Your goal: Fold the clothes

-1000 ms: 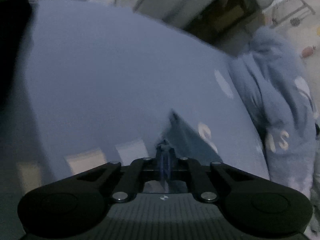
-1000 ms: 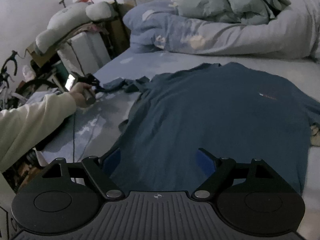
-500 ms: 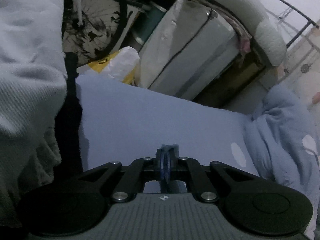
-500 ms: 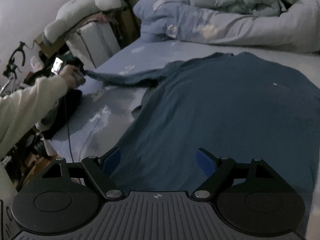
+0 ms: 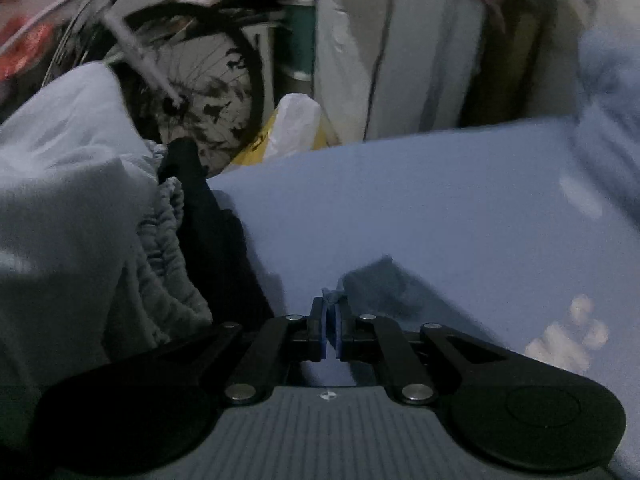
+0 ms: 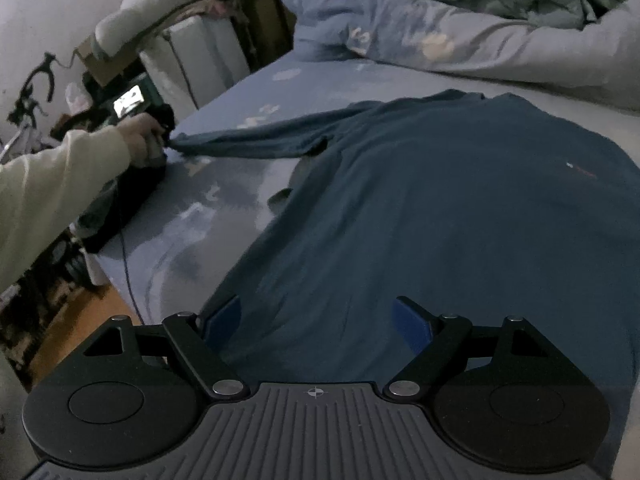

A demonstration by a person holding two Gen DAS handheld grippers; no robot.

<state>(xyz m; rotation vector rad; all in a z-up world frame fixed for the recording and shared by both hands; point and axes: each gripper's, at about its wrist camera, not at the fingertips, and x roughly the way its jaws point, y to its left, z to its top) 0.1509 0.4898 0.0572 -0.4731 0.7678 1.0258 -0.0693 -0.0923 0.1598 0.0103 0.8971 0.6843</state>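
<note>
Currently the shirt (image 6: 420, 216) lies flat on the bed (image 6: 248, 92). Left hand-held gripper (image 5: 330, 312) is clamped on the sleeve (image 6: 256, 142) cuff, pulling it straight out leftward, likely to flatten it for folding. Right hand-held gripper (image 6: 318, 320) hovers spread over the near hem.

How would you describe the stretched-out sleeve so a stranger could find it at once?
Start at the light blue patterned bedsheet, where a dark teal long-sleeved shirt lies flat. Its sleeve runs towards the bed's edge, its cuff pinched in the left gripper. Unlike the shirt's flat body, it is pulled into a narrow band.
</note>
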